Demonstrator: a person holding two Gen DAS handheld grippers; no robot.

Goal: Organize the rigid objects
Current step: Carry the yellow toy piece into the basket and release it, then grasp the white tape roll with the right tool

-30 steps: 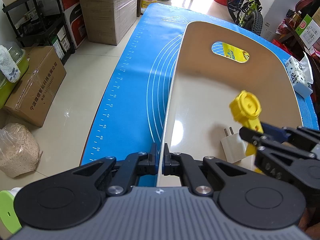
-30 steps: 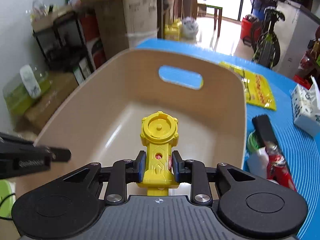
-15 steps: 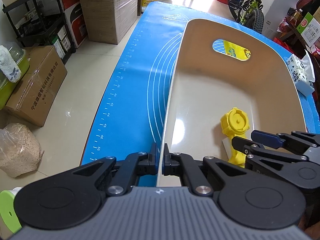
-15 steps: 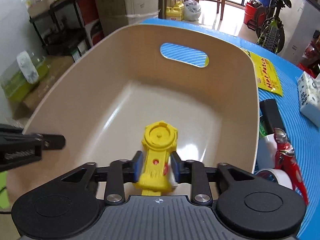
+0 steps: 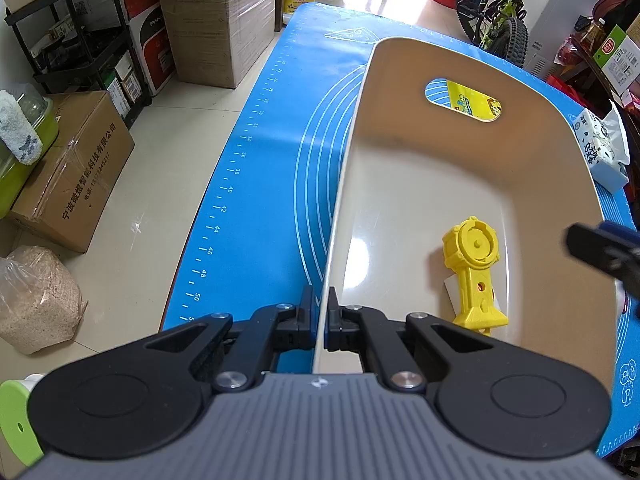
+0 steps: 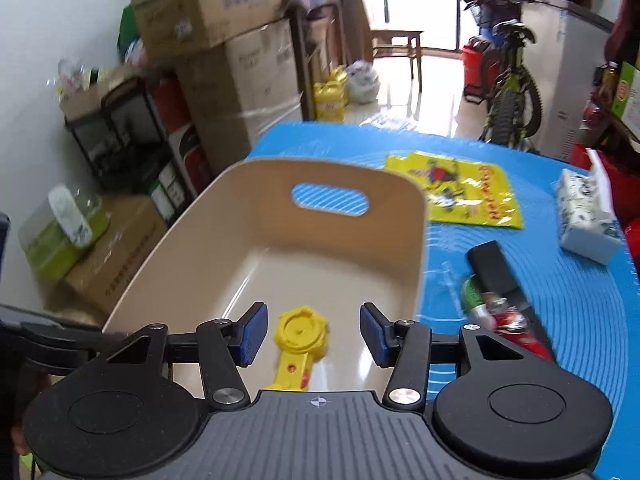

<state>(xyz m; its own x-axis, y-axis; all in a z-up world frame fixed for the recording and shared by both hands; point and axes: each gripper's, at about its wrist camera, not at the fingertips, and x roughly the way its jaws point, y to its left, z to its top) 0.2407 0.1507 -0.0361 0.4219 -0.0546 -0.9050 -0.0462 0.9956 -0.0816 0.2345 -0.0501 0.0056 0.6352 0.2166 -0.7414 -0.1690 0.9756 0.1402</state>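
A beige plastic bin (image 5: 400,184) stands on the blue mat (image 5: 272,152). My left gripper (image 5: 321,320) is shut on the bin's left rim. A yellow toy (image 5: 474,268) with a round head lies on the bin floor, partly over a white charger (image 5: 452,292). My right gripper (image 6: 314,334) is open and empty, raised above the toy (image 6: 300,340); its tip shows at the right edge of the left wrist view (image 5: 600,246).
On the mat right of the bin (image 6: 192,256) lie a black box (image 6: 496,268), a green roll (image 6: 474,292), a red figure (image 6: 516,328), a yellow packet (image 6: 460,192) and a tissue pack (image 6: 586,220). Boxes and shelves stand on the floor at left.
My right gripper lowered the yellow toy into the bin, opened and let it go, then lifted back. The toy now lies on the bin floor. The left gripper has not moved.
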